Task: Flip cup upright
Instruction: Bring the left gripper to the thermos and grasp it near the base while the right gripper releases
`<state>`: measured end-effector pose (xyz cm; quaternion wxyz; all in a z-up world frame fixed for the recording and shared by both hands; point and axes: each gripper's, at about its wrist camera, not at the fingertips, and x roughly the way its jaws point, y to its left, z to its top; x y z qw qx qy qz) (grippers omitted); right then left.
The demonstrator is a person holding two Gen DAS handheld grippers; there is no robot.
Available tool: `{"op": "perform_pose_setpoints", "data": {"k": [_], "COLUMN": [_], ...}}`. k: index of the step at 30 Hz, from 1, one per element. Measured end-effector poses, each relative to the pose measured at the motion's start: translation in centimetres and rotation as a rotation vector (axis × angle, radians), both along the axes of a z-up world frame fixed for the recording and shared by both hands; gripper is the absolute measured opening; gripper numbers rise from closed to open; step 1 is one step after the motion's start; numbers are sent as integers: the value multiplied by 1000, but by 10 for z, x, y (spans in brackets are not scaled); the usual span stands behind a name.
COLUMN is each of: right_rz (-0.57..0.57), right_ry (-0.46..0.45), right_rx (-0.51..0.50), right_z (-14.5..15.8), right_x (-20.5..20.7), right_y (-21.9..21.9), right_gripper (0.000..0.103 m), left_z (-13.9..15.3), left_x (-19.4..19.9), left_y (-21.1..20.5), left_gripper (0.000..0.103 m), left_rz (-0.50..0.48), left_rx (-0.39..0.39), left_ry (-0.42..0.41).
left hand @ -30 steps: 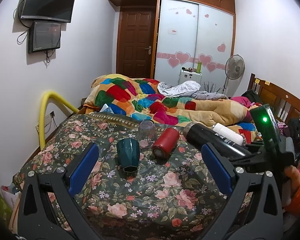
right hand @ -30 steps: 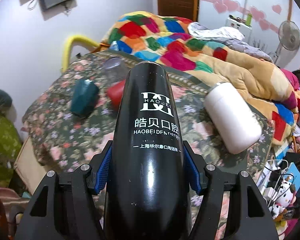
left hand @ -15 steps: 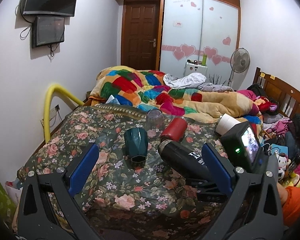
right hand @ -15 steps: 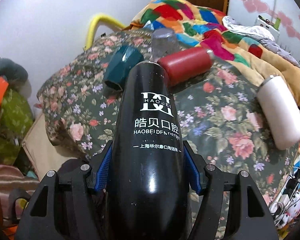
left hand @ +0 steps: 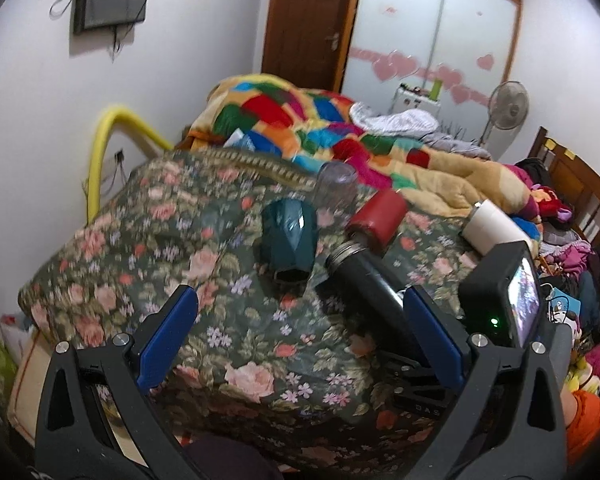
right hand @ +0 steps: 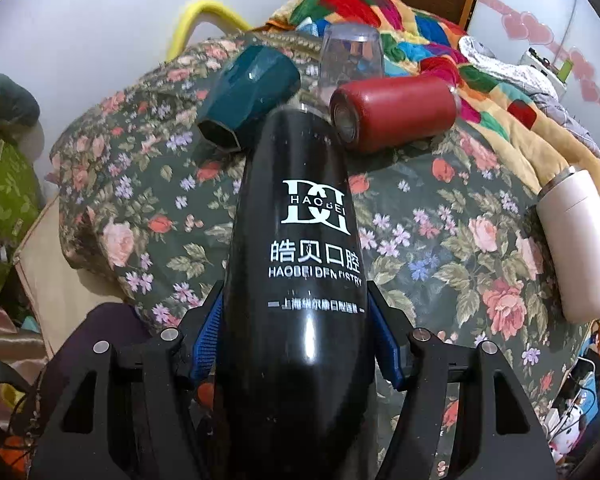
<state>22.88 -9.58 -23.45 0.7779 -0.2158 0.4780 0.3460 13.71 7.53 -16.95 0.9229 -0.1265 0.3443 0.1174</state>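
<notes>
My right gripper is shut on a black flask with white lettering, held lying along its fingers above the floral cloth. In the left wrist view the black flask points its steel-rimmed end toward the other cups. A teal faceted cup lies on its side, mouth toward me. A red flask and a white flask also lie on their sides. A clear glass stands upside down behind them. My left gripper is open and empty, low over the near edge.
The cups lie on a floral cloth over a bed-height surface. A patchwork quilt is piled behind. A yellow rail curves at the left wall. Clutter and toys fill the right side.
My right gripper has carried the black flask left and forward, its end now close to the teal cup and red flask. The left gripper has tilted downward and stayed open.
</notes>
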Motion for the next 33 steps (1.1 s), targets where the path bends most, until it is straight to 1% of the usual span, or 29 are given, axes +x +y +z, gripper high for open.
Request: {"op": "perform_pose_setpoints", "data": {"k": [4, 10, 13, 15, 20, 23, 25, 27, 29, 31, 33], "right_rz": [-8, 3, 5, 5, -2, -44, -87, -151, -207, -261, -299], "right_ry": [30, 44, 56, 47, -10, -49, -81, -117, -138, -154, -175], "right_rx": [-26, -49, -62, -45, 8, 30, 38, 57, 88, 129, 160], "right_z": [-14, -11, -10, -4, 23, 38, 47, 57, 67, 78, 85], "right_x": [0, -3, -8, -12, -18, -17, -15, -11, -8, -6, -8], "right_y": [0, -5, -10, -18, -42, -64, -80, -98, -113, -129, -139], "right_gripper": [61, 61, 61, 62, 65, 66, 66, 66, 66, 66, 68], "left_z": [-13, -24, -29, -34, -50, -61, -68, -77, -82, -84, -88], "left_x": [3, 17, 30, 40, 58, 69, 76, 85, 91, 96, 102], "left_y": [5, -1, -8, -11, -16, -24, -33, -43, -51, -57, -64], "left_gripper": [103, 103, 103, 103, 96, 93, 88, 84, 82, 81, 81], "left_rz": [6, -34, -63, -90, -122, -143, -156, -177, -193, -190, -176], "left_rx": [-22, -44, -63, -104, -230, -284, -295, -292, -297, -276, -236], "left_ry": [40, 85, 115, 141, 200, 249, 275, 314, 329, 346, 364]}}
